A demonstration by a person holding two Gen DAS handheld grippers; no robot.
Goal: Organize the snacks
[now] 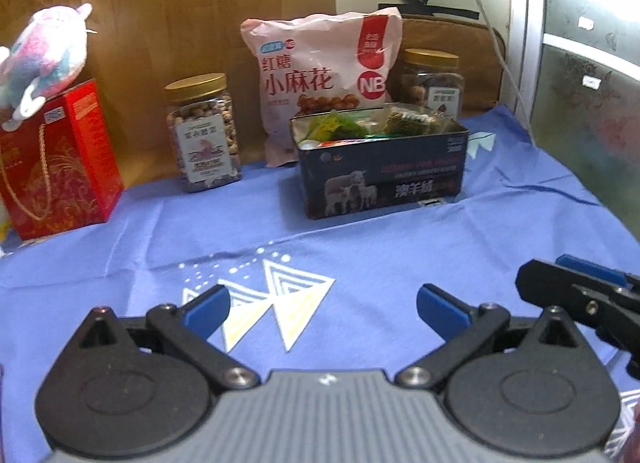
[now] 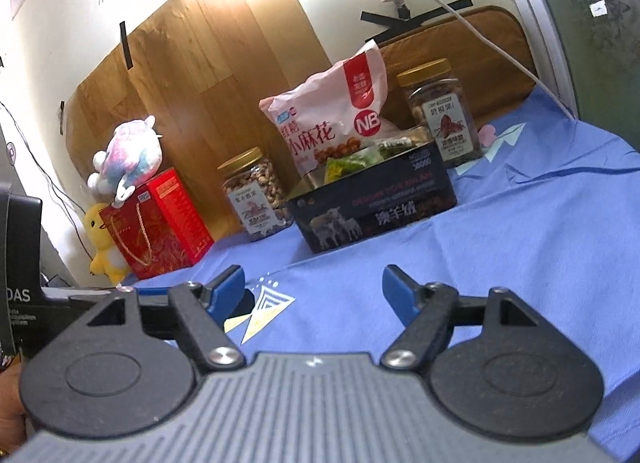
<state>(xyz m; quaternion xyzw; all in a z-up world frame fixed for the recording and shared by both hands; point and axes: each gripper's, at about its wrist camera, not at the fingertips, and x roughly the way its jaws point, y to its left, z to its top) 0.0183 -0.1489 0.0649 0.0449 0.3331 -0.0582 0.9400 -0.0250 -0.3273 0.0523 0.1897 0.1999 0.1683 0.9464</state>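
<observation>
Left to right along the back: red box, nut jar, pink bag leaning behind the open tin, second jar. Left gripper hangs with jaws wide apart, empty; right gripper likewise spread, nothing between. Jars look rigid, slick, weighty: grip the body under the lid. The bag's soft and crinkly: pinch its top edge.

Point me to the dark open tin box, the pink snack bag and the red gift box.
dark open tin box [image 1: 384,179]: left wrist view, front wall.
pink snack bag [image 1: 316,63]: left wrist view, printed front.
red gift box [image 2: 160,231]: right wrist view, front face.
</observation>
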